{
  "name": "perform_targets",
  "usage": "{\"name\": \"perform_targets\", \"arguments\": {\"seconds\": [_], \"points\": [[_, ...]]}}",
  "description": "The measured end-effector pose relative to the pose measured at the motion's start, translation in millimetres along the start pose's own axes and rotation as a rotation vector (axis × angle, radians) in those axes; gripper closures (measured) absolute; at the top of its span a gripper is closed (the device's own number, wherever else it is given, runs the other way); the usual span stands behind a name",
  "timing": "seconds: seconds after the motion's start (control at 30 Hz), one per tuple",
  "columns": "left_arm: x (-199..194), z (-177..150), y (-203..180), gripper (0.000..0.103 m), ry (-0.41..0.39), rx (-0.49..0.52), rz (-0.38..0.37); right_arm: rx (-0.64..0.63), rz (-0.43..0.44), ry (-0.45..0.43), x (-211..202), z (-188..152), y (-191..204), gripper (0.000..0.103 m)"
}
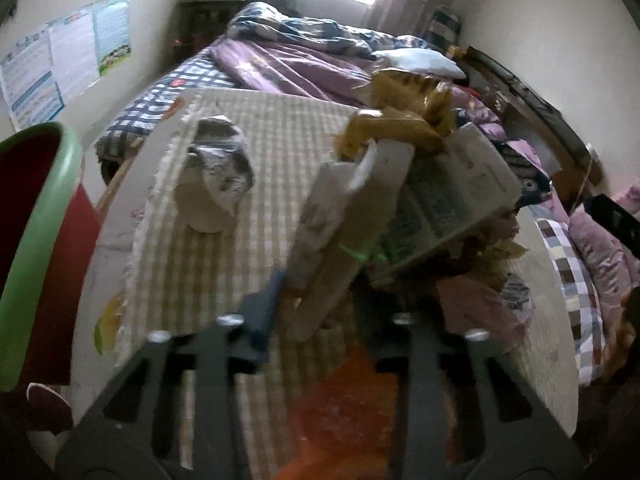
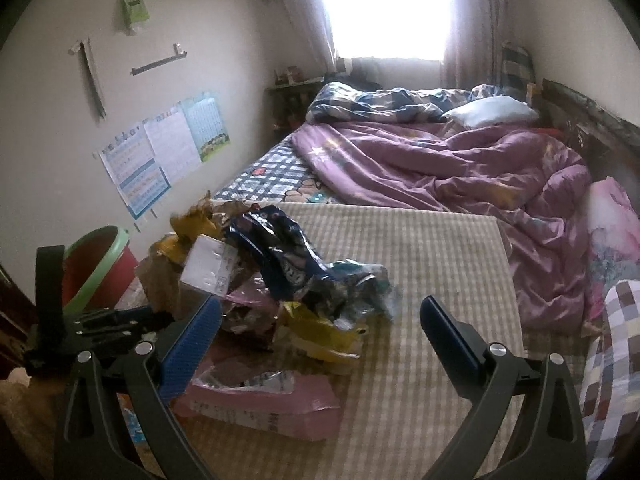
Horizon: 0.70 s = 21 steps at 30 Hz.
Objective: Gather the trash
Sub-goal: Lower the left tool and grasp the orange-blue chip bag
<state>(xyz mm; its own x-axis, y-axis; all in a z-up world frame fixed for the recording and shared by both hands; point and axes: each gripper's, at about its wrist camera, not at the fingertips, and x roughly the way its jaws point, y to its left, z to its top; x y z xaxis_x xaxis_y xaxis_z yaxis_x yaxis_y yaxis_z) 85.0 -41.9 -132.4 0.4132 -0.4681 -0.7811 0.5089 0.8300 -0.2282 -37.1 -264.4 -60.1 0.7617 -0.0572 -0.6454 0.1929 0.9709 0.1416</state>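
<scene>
My left gripper (image 1: 316, 292) is shut on a bundle of paper and cardboard trash (image 1: 384, 208), held up above the checked table cloth (image 1: 240, 272). A crumpled silver wrapper (image 1: 224, 164) lies on the cloth to the left. In the right wrist view my right gripper (image 2: 320, 316) is open and empty over a pile of wrappers: a dark blue bag (image 2: 280, 248), a yellow wrapper (image 2: 320, 332) and a pink packet (image 2: 264, 404). The left gripper (image 2: 100, 320) holds its bundle (image 2: 192, 264) at the pile's left. A red bin with a green rim (image 1: 36, 248) stands left of the table (image 2: 96, 268).
A bed with a purple quilt (image 2: 440, 168) and a white pillow (image 2: 492, 114) lies behind the table. Posters (image 2: 160, 152) hang on the left wall. A checked cushion (image 2: 612, 364) sits at the right edge.
</scene>
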Motion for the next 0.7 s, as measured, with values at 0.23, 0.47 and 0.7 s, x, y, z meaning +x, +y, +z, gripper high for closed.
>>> {"name": "perform_targets", "arguments": {"seconds": [0.23,0.47,0.7], "points": [[-17,-8,14,0.096,-0.022,-0.070,0.021,0.011,0.041,0.075,28,17,-7,0.007],[-37,-20,25,0.043,-0.084,-0.131,0.148,0.041,0.077,0.068,27,22,-2,0.007],[-77,-24,-15,0.009,-0.257,0.163,0.294,0.023,0.099,0.072,13,11,5,0.007]]}}
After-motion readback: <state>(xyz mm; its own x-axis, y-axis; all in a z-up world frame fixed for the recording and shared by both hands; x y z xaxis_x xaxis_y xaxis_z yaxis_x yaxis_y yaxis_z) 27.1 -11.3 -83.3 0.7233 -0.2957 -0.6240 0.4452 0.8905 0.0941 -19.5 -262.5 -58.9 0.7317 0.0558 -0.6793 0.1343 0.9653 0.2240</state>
